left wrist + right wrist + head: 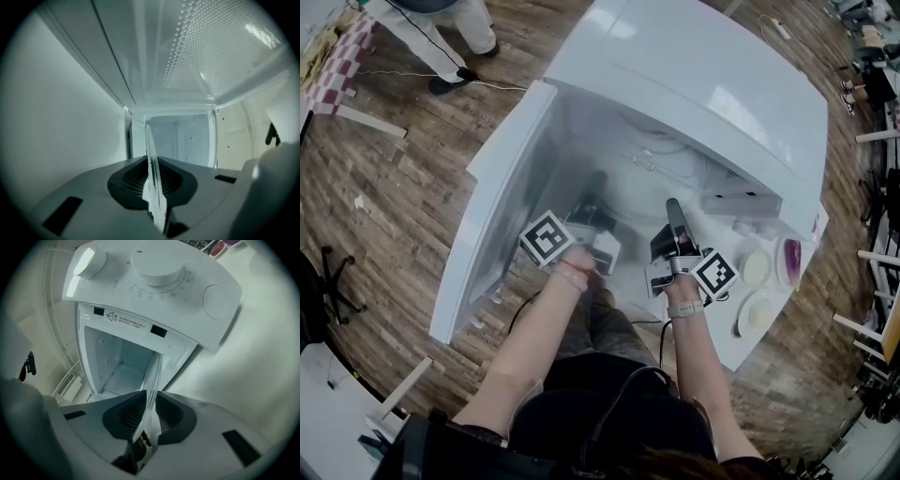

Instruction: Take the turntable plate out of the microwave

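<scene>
The white microwave stands with its door swung open to the left. The clear glass turntable plate sits in the mouth of the cavity. My left gripper is at the plate's left rim. In the left gripper view the plate runs edge-on between the pads, and the gripper is shut on it. My right gripper is at the right rim. In the right gripper view the plate lies slanted between the pads with a dark gap beside it, so that gripper is open.
The control panel with two dials flanks the cavity on the right. Both grippers are boxed in by the cavity's walls and perforated ceiling. A person stands on the wooden floor at upper left, and a cable trails there.
</scene>
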